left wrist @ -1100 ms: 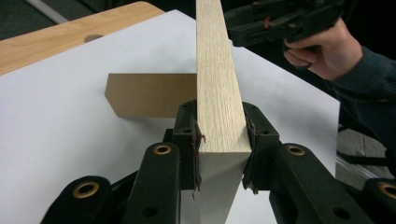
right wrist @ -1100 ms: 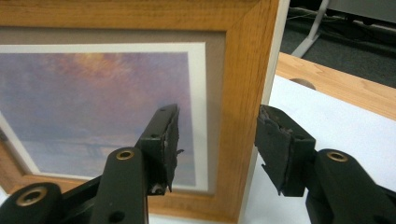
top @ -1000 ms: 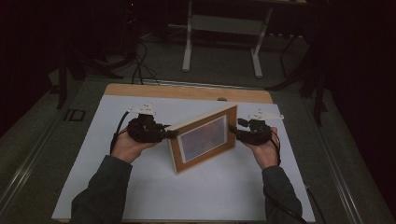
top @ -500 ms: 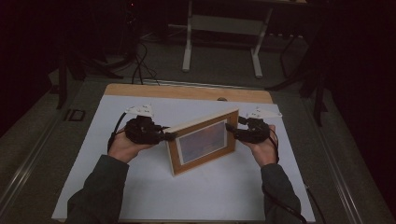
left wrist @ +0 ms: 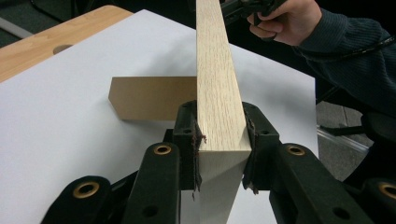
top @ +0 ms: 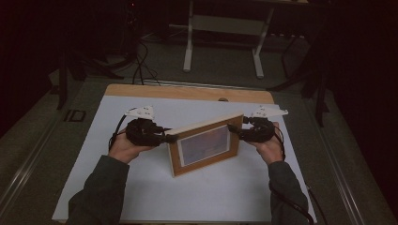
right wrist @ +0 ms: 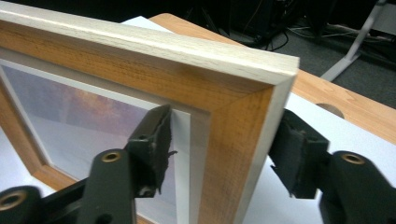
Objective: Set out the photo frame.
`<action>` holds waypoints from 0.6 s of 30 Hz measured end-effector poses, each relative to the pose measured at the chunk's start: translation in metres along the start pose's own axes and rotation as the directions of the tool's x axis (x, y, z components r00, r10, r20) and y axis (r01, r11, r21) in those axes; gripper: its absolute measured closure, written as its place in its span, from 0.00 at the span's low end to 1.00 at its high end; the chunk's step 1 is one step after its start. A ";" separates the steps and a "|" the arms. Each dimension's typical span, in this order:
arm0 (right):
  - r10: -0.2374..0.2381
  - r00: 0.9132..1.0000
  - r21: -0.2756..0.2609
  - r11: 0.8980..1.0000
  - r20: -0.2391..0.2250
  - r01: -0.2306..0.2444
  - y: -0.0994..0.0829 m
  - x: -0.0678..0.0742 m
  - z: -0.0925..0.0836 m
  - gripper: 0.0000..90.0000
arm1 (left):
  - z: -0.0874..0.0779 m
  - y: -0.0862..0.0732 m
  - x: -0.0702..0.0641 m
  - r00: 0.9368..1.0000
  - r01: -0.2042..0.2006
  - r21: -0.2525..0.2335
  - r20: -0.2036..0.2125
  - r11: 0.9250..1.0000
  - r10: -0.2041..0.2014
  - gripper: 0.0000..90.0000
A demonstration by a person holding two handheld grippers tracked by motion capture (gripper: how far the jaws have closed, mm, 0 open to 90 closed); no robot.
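A wooden picture frame (top: 205, 147) stands upright on the white sheet, its glass facing the person. My left gripper (top: 171, 138) is shut on the frame's upper left corner. In the left gripper view both pads press the pale top edge (left wrist: 217, 84), one on each face. My right gripper (top: 233, 129) straddles the upper right corner. Its jaws have just been opening. In the right gripper view one pad (right wrist: 154, 140) sits by the glass side. The other pad (right wrist: 299, 158) stands a little off the back of the frame (right wrist: 233, 140).
The frame's brown card back stand (left wrist: 149, 98) rests on the white sheet (top: 141, 192), which covers most of the wooden table (top: 187, 92). A round hole (top: 223, 99) sits in the table's far strip. Beyond the table are a dark floor, cables and a desk's legs (top: 188, 42).
The frame and both hands stay almost where they were. The right hand has shifted only slightly at the frame's corner.
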State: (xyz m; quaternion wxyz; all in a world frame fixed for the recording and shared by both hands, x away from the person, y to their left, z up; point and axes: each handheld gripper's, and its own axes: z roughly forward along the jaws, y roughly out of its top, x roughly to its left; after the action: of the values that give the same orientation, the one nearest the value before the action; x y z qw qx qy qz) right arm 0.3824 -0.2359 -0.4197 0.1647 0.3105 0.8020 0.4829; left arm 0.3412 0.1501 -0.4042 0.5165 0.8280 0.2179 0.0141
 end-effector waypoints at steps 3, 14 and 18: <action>0.029 0.999 -0.010 1.000 -0.023 -0.029 -0.002 -0.005 -0.004 0.53 | 0.000 0.000 -0.002 1.000 -0.013 0.002 -0.025 1.000 0.013 0.80; 0.040 0.997 -0.007 0.999 -0.063 -0.040 -0.008 -0.006 -0.009 0.68 | -0.003 -0.008 -0.006 0.985 0.015 -0.040 -0.173 0.999 -0.022 0.76; 0.043 0.997 -0.020 0.999 -0.062 -0.045 -0.010 -0.006 -0.009 0.68 | -0.002 -0.016 -0.015 0.971 0.034 -0.092 -0.234 0.995 -0.055 0.74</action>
State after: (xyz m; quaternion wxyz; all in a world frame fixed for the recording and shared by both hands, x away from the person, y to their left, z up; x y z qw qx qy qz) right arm 0.3782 -0.2493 -0.4240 0.1324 0.3113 0.7946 0.5042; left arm 0.3218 0.1525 -0.4145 0.5227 0.7921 0.2955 0.1102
